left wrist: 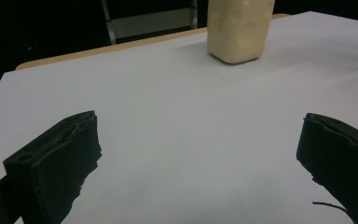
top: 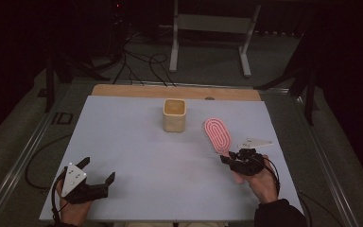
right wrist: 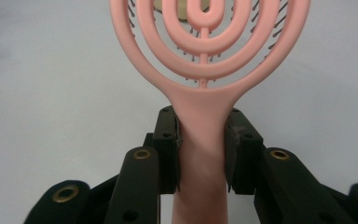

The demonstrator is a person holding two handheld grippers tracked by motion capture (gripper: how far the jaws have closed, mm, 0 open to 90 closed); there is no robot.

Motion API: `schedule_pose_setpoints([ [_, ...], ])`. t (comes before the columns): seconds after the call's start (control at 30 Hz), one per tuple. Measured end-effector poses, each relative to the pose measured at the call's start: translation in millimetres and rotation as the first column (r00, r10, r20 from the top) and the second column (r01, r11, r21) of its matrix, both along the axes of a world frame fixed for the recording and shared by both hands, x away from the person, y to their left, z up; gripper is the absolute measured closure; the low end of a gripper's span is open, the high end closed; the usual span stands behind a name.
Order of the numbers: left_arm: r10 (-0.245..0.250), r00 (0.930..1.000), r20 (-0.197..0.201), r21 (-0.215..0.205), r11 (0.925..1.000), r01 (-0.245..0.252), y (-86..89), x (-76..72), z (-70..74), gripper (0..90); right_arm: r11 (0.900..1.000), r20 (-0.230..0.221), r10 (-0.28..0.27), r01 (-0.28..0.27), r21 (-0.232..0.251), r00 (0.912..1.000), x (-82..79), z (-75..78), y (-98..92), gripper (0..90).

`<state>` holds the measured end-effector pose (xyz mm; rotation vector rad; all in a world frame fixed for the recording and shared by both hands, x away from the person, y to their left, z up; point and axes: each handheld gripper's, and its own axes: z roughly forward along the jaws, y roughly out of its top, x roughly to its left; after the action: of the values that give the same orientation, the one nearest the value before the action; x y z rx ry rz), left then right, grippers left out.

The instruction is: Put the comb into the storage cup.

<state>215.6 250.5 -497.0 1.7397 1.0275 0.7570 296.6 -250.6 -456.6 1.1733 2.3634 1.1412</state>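
The right gripper (right wrist: pixel 202 154) pinches the pink hairbrush (top: pixel 217 134) by its handle, head aimed toward the beige holder (top: pixel 174 115), likely for insertion; the left gripper (top: pixel 99 177) rests on the surface with jaws spread and empty.

Left gripper (top: pixel 99 171) low at near-left, jaws spread wide, nothing between. Right gripper (top: pixel 230 155) at near-right, jaws clamped on held item, hand (top: pixel 260 182) behind.

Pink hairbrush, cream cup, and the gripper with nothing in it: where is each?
pink hairbrush (top: pixel 217 134), high view, middle of its oval head
cream cup (top: pixel 174 116), high view, front wall
left gripper (top: pixel 97 170), high view, midway between its open jaws
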Motion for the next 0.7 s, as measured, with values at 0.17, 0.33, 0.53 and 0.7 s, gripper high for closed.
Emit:
schedule_pose_setpoints([
  [0.17,0.025,0.9996,-0.008,-0.012,0.9996,-0.025,1.4,-0.2,3.1,0.2,1.0,0.017,0.023,-0.023,-0.008,0.9996,-1.4,-0.5,10.3,69.7],
  [0.33,0.04,0.9992,-0.002,-0.032,0.9987,-0.04,-1.2,2.4,10.9,0.2,0.999,0.04,0.035,-0.035,0.005,0.9986,-2.4,3.1,14.3,69.7],
  [0.53,0.017,0.9998,-0.009,-0.037,0.9992,-0.017,-14.3,7.6,22.8,0.1,0.999,0.062,0.041,-0.042,0.016,0.9972,-2.7,2.8,19.1,69.7],
  [0.7,-0.007,0.9998,-0.018,-0.046,0.9989,0.006,-28.4,16.2,32.9,0.1,0.999,0.086,0.047,-0.049,0.021,0.9952,-4.7,6.7,22.5,69.7],
])
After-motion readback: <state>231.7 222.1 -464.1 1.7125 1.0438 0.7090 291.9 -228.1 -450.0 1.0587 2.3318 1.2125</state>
